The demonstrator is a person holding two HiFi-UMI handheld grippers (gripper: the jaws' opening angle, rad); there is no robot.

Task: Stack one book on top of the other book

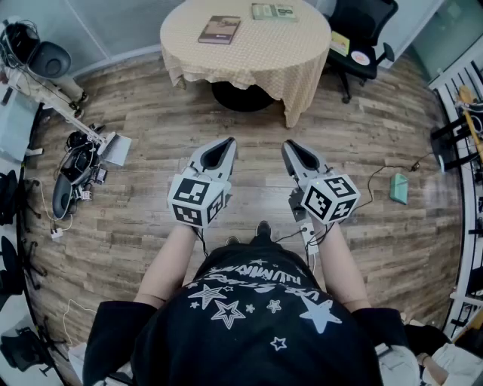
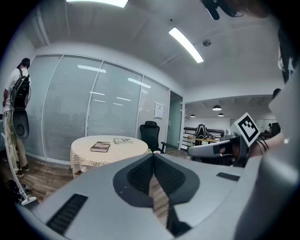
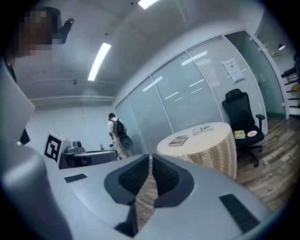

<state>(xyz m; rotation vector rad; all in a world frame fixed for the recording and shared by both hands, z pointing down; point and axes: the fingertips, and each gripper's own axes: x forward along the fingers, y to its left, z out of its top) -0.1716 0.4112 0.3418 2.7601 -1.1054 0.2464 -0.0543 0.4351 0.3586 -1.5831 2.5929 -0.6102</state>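
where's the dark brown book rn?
Head view, top centre: the brown book lies flat on the left part of the round table, apart from the green book, which lies to its right near the far edge.

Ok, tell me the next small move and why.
Probably step toward the table: the brown book and green book lie apart on it, well ahead of the left gripper and right gripper, both shut and empty.

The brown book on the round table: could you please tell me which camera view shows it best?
The head view: it looks down on the brown book, so its whole cover shows. Both gripper views catch it far off at a shallow angle, small and foreshortened.
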